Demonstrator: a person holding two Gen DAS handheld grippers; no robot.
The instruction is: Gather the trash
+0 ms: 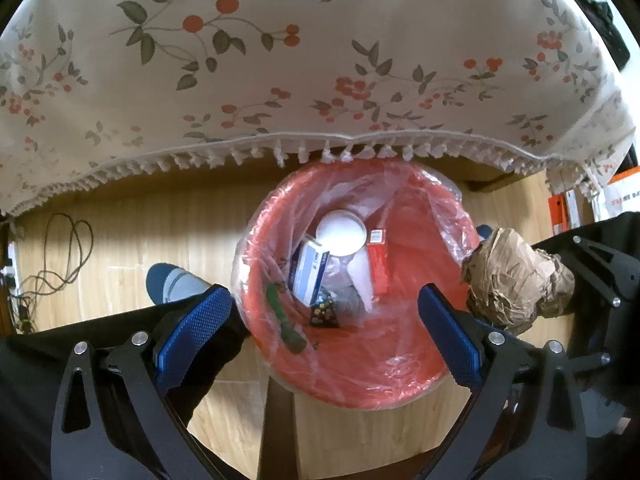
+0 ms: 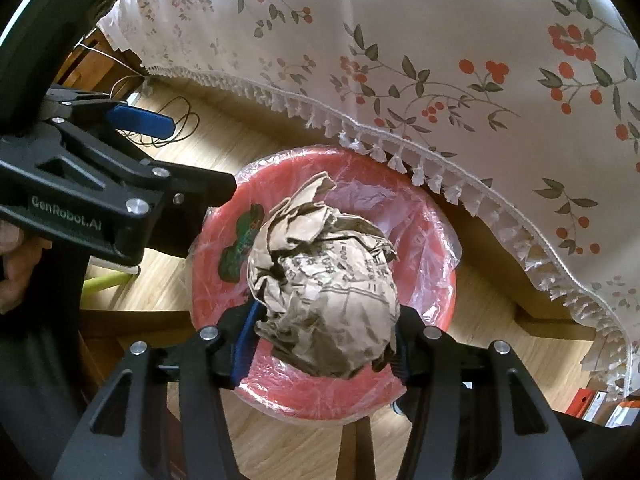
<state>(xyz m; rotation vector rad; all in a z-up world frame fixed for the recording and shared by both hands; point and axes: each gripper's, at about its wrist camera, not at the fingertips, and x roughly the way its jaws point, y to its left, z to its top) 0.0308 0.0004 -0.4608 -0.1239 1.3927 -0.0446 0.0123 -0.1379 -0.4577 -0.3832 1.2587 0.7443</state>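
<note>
A red bin [image 1: 416,356] lined with clear plastic stands on the wooden floor by the table. Inside lie a white cup [image 1: 341,232], small boxes [image 1: 310,276] and wrappers. My left gripper [image 1: 324,332] is open and empty above the bin's near rim. My right gripper [image 2: 324,344] is shut on a crumpled brown paper ball [image 2: 324,284], held over the bin [image 2: 424,232]. The ball also shows in the left wrist view [image 1: 516,276], at the bin's right edge. The left gripper [image 2: 168,152] shows at the left of the right wrist view.
A table under a white cloth with red berries and a fringe [image 1: 304,80] overhangs the bin's far side. Cables [image 1: 60,264] lie on the floor at left. A foot in a blue-grey sock [image 1: 176,284] stands left of the bin. Orange boxes [image 1: 560,208] sit at right.
</note>
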